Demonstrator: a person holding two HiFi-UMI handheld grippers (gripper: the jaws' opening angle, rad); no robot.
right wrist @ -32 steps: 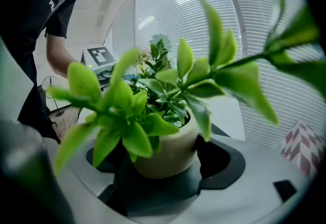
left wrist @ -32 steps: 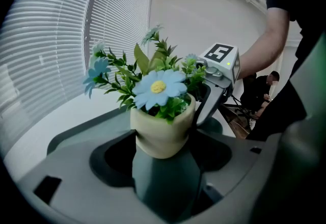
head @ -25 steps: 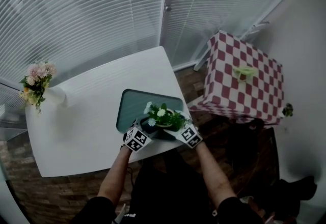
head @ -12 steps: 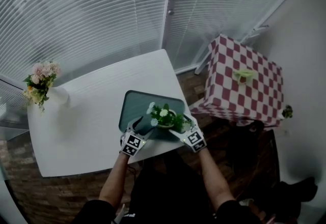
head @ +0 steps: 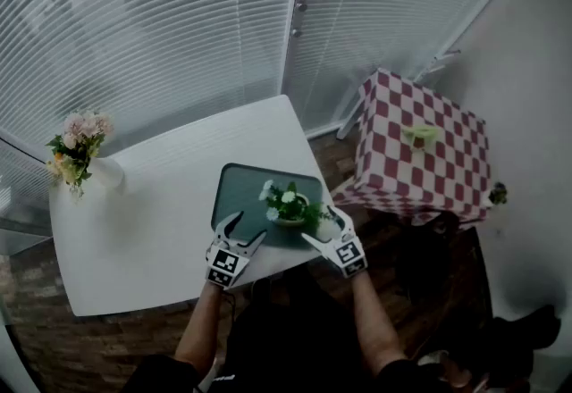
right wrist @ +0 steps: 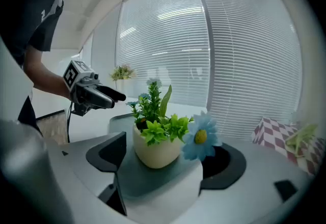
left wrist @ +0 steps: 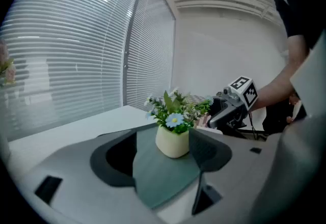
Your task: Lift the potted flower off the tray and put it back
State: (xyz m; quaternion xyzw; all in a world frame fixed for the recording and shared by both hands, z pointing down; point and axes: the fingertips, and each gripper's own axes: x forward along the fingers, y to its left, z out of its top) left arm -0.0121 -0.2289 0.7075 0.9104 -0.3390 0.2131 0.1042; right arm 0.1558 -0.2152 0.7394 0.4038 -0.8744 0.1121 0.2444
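A small cream pot of green leaves with white and blue flowers (head: 290, 206) stands upright on the dark green tray (head: 243, 187) near the white table's front right corner. In the left gripper view the potted flower (left wrist: 173, 131) stands beyond the spread jaws, apart from them. The right gripper view has the potted flower (right wrist: 159, 141) close ahead between the spread jaws, not gripped. My left gripper (head: 239, 229) is open at the tray's front left. At the tray's front right corner my right gripper (head: 321, 227) is open too.
A vase of pink and yellow flowers (head: 82, 150) stands at the white table's (head: 143, 221) far left corner. A red-and-white checked cloth covers a smaller table (head: 420, 159) to the right, with a green object on it. Closed window blinds run behind.
Both grippers have let go of the pot and drawn back toward me, jaws spread. The potted flower now stands on the tray on its own.
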